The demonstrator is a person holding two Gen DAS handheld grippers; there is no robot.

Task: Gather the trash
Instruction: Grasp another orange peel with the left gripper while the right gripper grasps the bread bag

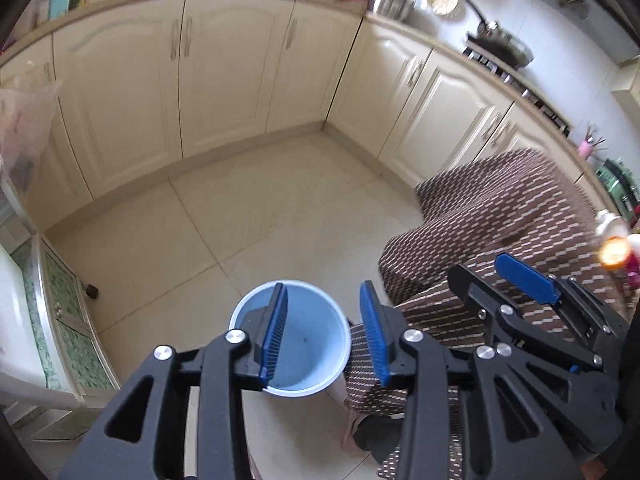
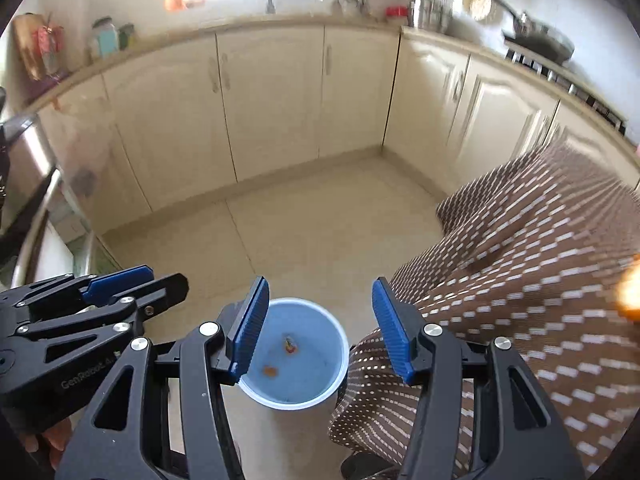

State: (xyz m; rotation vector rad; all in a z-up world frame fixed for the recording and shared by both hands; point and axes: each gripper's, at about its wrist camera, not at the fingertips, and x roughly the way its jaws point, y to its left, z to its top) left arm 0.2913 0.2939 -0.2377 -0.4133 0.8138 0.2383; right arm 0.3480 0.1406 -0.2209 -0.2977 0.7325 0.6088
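Note:
A pale blue bin with a white rim stands on the tiled floor, seen from above in both wrist views. In the right wrist view, small orange scraps lie on the bottom of the bin. My left gripper hangs over the bin, open, with nothing between its blue pads. My right gripper is also open and empty above the bin. Each gripper shows in the other's view: the right gripper at the right, the left gripper at the left.
Brown patterned fabric, apparently the person's clothing, fills the right side beside the bin. Cream cabinets run along the back and right. A pan sits on the stove. A plastic bag hangs at the left.

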